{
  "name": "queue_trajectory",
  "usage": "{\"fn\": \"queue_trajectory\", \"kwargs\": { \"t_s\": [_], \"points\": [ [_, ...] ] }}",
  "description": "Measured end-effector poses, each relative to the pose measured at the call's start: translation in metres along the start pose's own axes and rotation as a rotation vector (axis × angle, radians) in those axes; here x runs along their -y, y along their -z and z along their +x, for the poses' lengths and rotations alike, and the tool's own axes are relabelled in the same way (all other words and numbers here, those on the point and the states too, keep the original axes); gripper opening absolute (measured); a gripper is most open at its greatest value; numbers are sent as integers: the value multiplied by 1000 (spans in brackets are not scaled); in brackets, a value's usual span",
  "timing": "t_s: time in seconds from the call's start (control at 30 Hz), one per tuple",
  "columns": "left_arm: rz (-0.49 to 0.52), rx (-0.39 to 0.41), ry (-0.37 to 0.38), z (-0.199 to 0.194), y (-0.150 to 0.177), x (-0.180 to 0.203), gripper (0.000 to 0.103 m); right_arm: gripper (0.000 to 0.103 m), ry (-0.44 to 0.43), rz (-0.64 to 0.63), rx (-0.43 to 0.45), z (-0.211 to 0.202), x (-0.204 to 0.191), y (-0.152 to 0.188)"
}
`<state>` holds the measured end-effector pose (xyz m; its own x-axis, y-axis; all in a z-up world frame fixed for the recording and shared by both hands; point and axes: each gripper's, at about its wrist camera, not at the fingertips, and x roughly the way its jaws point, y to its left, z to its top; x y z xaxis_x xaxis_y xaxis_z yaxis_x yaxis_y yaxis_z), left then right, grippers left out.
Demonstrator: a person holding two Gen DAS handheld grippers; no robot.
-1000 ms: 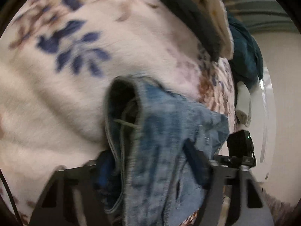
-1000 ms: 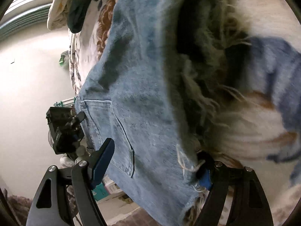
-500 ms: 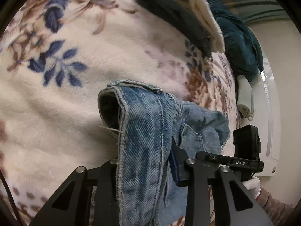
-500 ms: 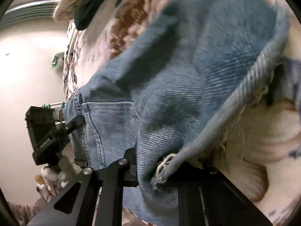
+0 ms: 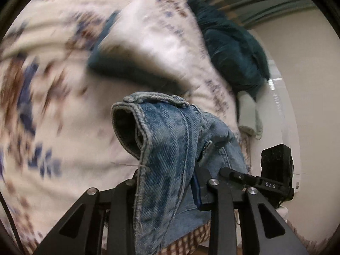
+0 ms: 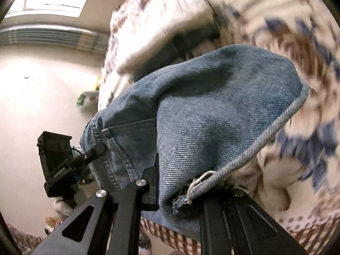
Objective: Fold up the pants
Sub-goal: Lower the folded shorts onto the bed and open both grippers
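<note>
Between the black fingers of the left gripper (image 5: 167,193) a thick fold of the pants (image 5: 165,148) is clamped, the blue denim rising out of the grip toward 12 o'clock and ending in a stitched hem that gapes as a dark oval mouth at about 10 o'clock from the jaws. The weave is faded in patches, with a double seam running down the middle of the fold. More denim slumps away toward 3 o'clock, where a pocket edge shows.

From the right wrist view, the right gripper (image 6: 180,193) is likewise closed on the pants (image 6: 212,114), pinching a frayed hem corner with loose threads; a pale selvedge edge runs from the grip up toward 2 o'clock. The cloth bulges as a broad rounded mass at 12 o'clock, and a back pocket with double stitching lies at 10 o'clock.

Behind the denim lies a cream floral blanket (image 5: 63,110) with blue and brown sprigs, much blurred. On it, at 12 o'clock, rests a folded dark teal garment (image 5: 127,68), and at 1 o'clock a dark teal towel-like heap (image 5: 235,51) beside a pale folded cloth (image 5: 248,114). A checked fabric (image 6: 182,240) shows under the pants at 6 o'clock.
</note>
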<state>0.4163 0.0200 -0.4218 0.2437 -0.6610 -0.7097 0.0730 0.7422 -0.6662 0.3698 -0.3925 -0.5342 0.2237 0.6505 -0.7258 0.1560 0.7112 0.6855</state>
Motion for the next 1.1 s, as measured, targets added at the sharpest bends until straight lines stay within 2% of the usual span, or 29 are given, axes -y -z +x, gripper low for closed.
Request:
{"fn": "queue_trajectory", "kwargs": {
  "t_s": [0.17, 0.27, 0.33, 0.43, 0.5, 0.6, 0.67, 0.7, 0.77, 0.8, 0.83, 0.9, 0.97, 1.03, 1.1],
  "points": [
    [95, 32, 5, -8, -84, 54, 27, 13, -6, -64, 96, -47, -43, -71],
    [89, 29, -1, -1, -142, 65, 27, 13, -6, -94, 116, -59, -65, -128],
    [73, 36, -21, 3, -178, 59, 27, 13, 2, -102, 112, -56, -71, -167],
    [64, 27, -55, 26, -228, 42, 27, 13, 19, -100, 83, -29, -85, -227],
    [34, 6, -95, 51, -262, 16, 27, 13, 28, -101, 45, 0, -92, -264],
    [-25, -37, -144, 82, -290, -25, 28, 13, 52, -73, -14, 48, -85, -311],
    [-52, -84, -210, 106, -299, -56, 30, 15, 86, -57, -64, 85, -74, -336],
    [-61, -111, -243, 115, -300, -69, 33, 20, 109, -37, -97, 100, -71, -339],
    [-103, -144, -241, 120, -301, -87, 36, 24, 191, -8, -136, 120, -58, -352],
    [-120, -145, -218, 116, -302, -91, 40, 34, 210, -4, -146, 122, -54, -356],
    [-127, -143, -198, 111, -302, -92, 43, 37, 208, 5, -151, 120, -48, -357],
    [-127, -112, -192, 93, -296, -90, 49, 38, 199, 0, -147, 108, -42, -351],
    [-105, -84, -199, 75, -282, -84, 55, 38, 241, -6, -146, 100, -33, -344],
    [-83, -62, -237, 66, -267, -78, 55, 38, 294, -8, -157, 94, -26, -328],
    [-55, -73, -341, 70, -250, -81, 56, 38, 375, -24, -173, 98, -14, -318]
  ]
}}
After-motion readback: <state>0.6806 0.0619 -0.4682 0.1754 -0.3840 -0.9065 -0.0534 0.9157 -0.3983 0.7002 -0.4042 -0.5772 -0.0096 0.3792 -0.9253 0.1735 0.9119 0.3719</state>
